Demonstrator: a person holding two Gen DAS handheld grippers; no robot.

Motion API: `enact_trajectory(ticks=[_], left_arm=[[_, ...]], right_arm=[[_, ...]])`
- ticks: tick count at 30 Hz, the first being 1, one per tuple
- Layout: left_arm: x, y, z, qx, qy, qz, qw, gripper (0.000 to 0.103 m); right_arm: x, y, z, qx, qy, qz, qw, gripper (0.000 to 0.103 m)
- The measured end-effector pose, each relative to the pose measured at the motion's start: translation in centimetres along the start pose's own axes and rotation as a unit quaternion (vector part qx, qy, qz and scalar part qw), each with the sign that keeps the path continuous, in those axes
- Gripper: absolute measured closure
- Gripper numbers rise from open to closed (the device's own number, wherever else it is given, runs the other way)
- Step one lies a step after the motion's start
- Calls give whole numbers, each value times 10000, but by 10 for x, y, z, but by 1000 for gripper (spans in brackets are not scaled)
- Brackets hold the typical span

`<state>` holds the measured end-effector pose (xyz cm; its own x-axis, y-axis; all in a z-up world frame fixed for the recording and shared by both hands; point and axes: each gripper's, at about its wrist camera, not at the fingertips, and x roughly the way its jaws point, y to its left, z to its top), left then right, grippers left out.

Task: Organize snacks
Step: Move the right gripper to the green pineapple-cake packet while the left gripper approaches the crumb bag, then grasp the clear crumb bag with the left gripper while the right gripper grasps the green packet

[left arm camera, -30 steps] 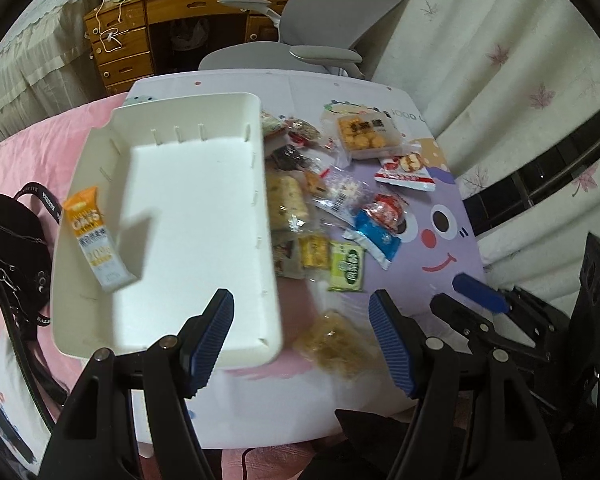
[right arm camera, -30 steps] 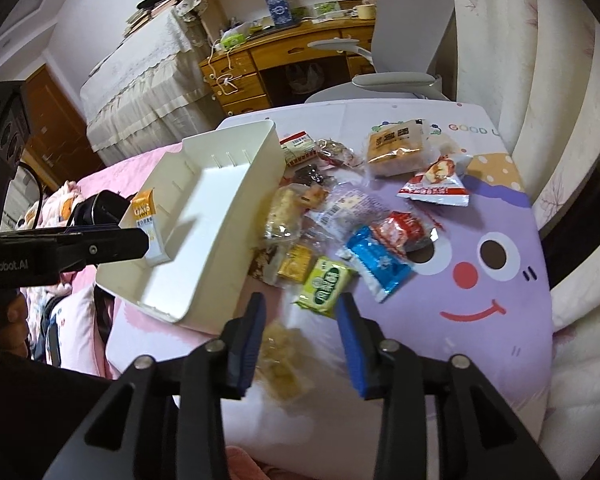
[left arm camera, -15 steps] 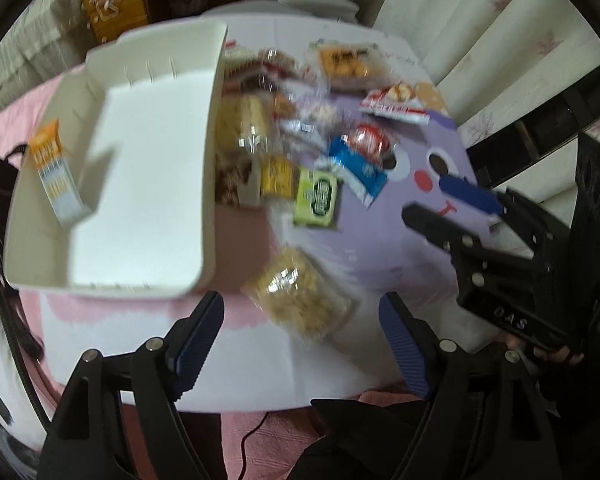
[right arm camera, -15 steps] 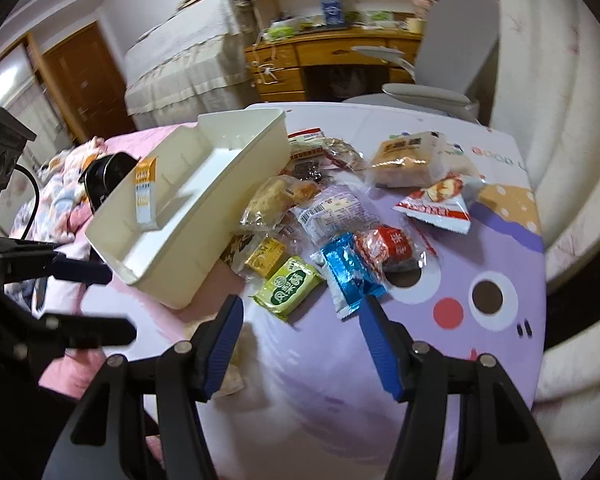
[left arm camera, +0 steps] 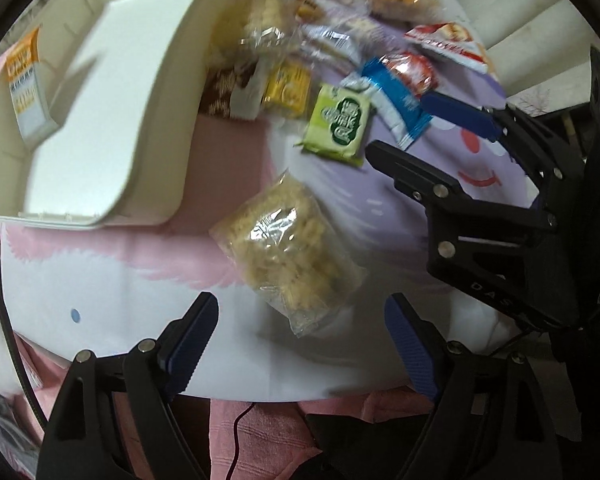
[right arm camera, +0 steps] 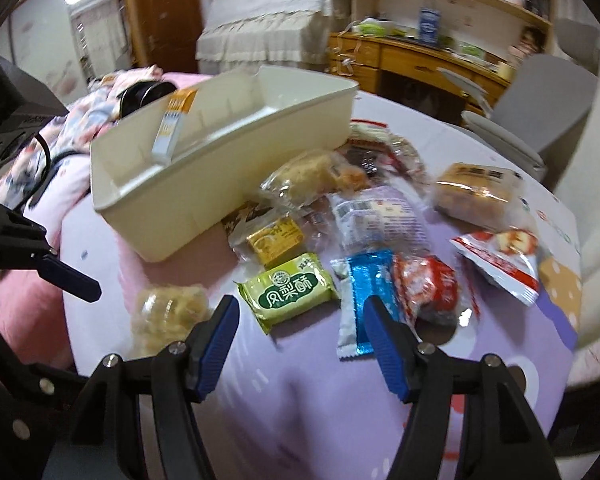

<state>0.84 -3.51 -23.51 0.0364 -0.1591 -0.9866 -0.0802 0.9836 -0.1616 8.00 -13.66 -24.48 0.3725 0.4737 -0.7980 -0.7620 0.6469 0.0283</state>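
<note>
1. The step in hand looks like the approach for a pick. The left gripper (left arm camera: 300,344) has its fingers wide apart and holds nothing; the clear pack of puffed rice cake (left arm camera: 288,248) lies just ahead, between the lines of its two fingers.
2. The right gripper (right arm camera: 300,340) is also spread apart and empty. It points at the green pastry pack (right arm camera: 292,292), which sits just beyond its fingertips.
3. The white bin (left arm camera: 112,112) stands on the left part of the table (left arm camera: 140,320) and holds only one orange-and-white carton (left arm camera: 24,80). All other snacks lie in a loose heap to the right of the bin, some touching its wall.
4. I judge the next move asks the left gripper to go forward and down, then close on the long sides of the rice cake pack, gently, because the wrapper is soft and slippery.
5. The rice cake pack lies near the front edge of the table, apart from the heap, so there is room on both sides. The right gripper is close on its right side, and a collision is possible.
</note>
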Motion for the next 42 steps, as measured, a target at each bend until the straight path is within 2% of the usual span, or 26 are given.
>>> enact_trajectory(ticks=[8,15,25,29,33,37,42], left_arm=[[28,-2,7,-210,190,104,9995,19],[39,2,15,-332,278,11,9991,19],[49,2,26,-455,407,-76,9981,41],[50,7,30,-498,405,-77,9979,45],[55,5,37,-466,381,62,9982,53],[53,9,39,-434,343,189,9983,64],[53,9,42,-344,343,265,9985,68]], right_arm=[[31,2,-1,-523,257,258,9980,38],[44,3,5,-847,244,427,9952,35],[57,5,9,-1003,344,611,9925,35],[60,7,9,-975,332,538,9932,41],[60,7,10,-852,355,442,9947,47],[59,5,10,-676,389,440,9960,49],[56,4,10,-448,469,413,9970,49]])
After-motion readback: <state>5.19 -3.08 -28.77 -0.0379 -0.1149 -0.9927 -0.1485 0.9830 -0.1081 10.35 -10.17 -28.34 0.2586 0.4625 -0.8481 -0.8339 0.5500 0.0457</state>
